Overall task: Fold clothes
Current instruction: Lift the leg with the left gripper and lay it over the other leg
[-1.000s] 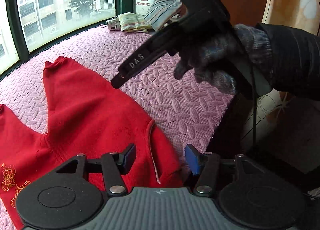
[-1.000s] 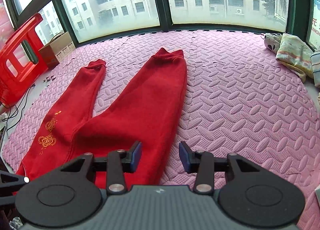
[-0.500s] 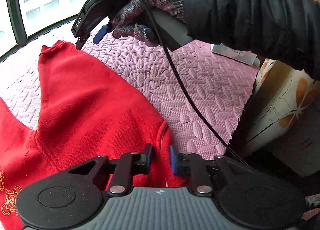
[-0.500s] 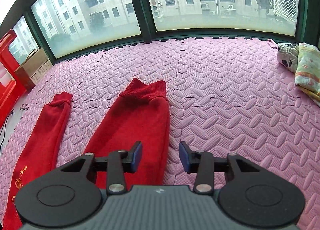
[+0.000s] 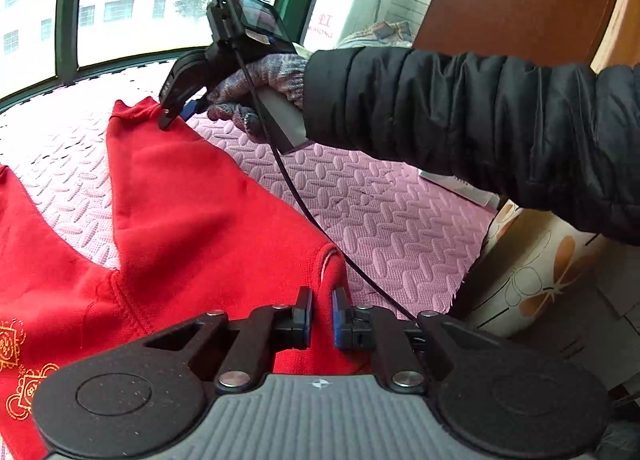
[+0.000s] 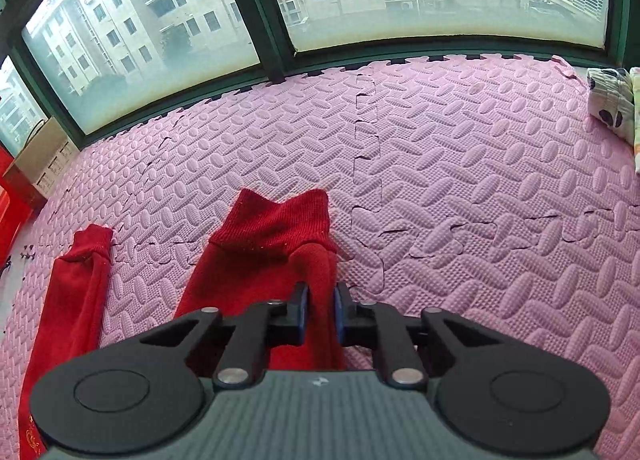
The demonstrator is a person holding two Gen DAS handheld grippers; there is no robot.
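Near, the left tongs [image 5: 321, 310] clamp the waist corner of the red trousers [image 5: 192, 220], which lie flat on the pink mat [image 6: 460, 180]. Farther off, the right tongs [image 6: 321, 310] pinch the right leg near its cuff [image 6: 276, 220]. No fold made yet; all folding remains.

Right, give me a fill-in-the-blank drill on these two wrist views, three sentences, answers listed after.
1. The garment laid out on the pink foam mat is a pair of trousers coloured ____.
2. The left gripper is shut on the trousers at the ____ end, near the gold embroidery.
3. The right gripper is shut on one leg just below its ribbed ____.

Missing words: red; waist; cuff
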